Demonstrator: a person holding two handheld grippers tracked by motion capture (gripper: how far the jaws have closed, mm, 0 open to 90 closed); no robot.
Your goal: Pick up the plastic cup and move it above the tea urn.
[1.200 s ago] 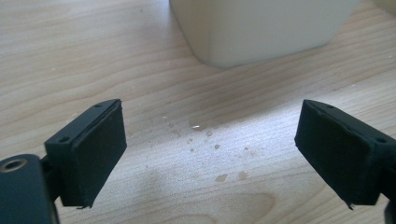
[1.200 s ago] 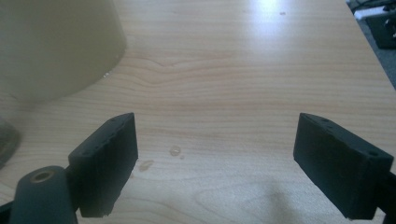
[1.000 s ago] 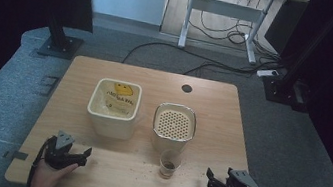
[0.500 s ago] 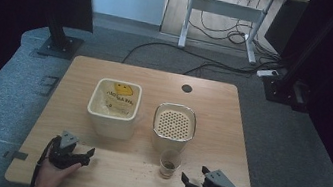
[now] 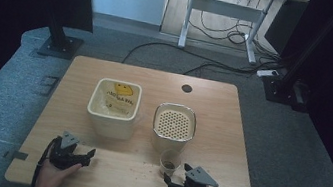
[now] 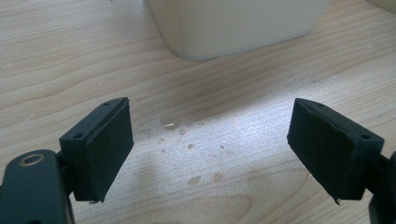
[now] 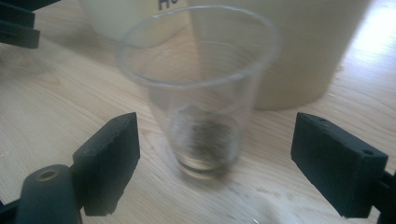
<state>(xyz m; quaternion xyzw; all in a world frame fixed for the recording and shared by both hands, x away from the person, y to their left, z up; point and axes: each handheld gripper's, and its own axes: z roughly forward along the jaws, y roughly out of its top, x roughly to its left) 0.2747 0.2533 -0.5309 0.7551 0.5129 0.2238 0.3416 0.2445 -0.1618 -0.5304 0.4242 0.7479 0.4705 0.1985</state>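
— Two grippers low at the near edge of the table (image 5: 213, 106). Which step?

— Looks like the reach for the clear cup (image 5: 169, 162). Right gripper (image 5: 172, 179) at 5 o'clock on the table, jaws spread wide, gripping nothing, aimed at the cup, touching it with neither pad.

— And the cup's place?

— Upright at 6 o'clock of the strainer-topped container (image 5: 174, 123), just beside it. Dark dregs in the bottom.

— Left gripper (image 5: 87, 157)?

— Down at 7 o'clock, also wide open and empty, over wood speckled with droplets (image 6: 191, 149). Cream tub (image 5: 113, 108) at its 12 o'clock.

— Next move?

— Probably: ease the right gripper forward until the pads flank the cup's lower wall, then close softly. Thin plastic, likely easy to crush or tip. Keep clear of the container behind.
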